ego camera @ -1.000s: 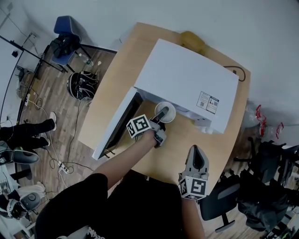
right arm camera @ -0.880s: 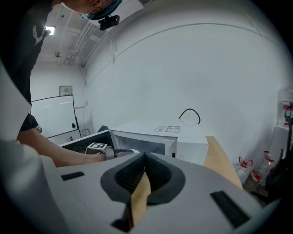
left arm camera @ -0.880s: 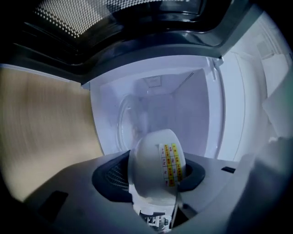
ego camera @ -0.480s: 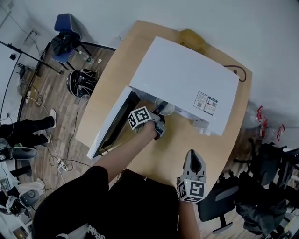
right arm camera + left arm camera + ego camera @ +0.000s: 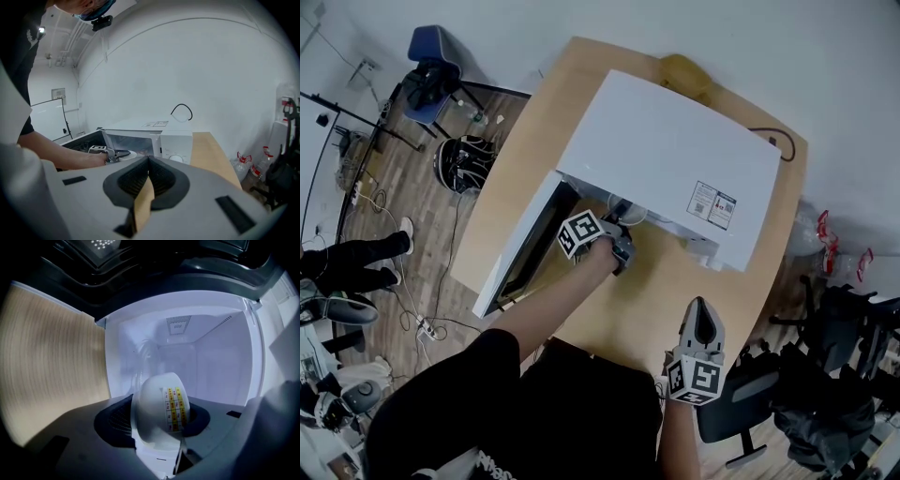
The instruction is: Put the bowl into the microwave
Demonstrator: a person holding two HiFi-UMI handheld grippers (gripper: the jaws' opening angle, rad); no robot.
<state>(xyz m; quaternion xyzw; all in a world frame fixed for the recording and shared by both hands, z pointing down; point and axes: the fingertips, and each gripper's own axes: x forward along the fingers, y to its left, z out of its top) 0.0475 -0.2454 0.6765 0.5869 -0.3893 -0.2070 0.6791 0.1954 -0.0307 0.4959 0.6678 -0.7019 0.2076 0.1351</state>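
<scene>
White bowl is grasped at its rim by the left claw, jaws closed on it. It is tilted, its outer wall and a yellow-and-red label facing the left gripper view. The bowl sits at the mouth of the microwave, with the lit cavity directly beyond it; from the head view only a sliver of the bowl shows under the microwave's top edge. It does not appear to be set down yet.

Right claw is clenched on nothing and held well apart, over the near part of the table.

Assessment of the step in hand: insertion. To do it well, level the bowl before lowering it, carry it toward the middle of the cavity floor, and release only once the base rests flat.

Clearances: the door stands swung out on the left, close beside the forearm. The opening's upper frame lies just above the left claw, so a low, straight entry is advisable. Cavity room ahead looks ample. The right side of the table is unobstructed.
</scene>
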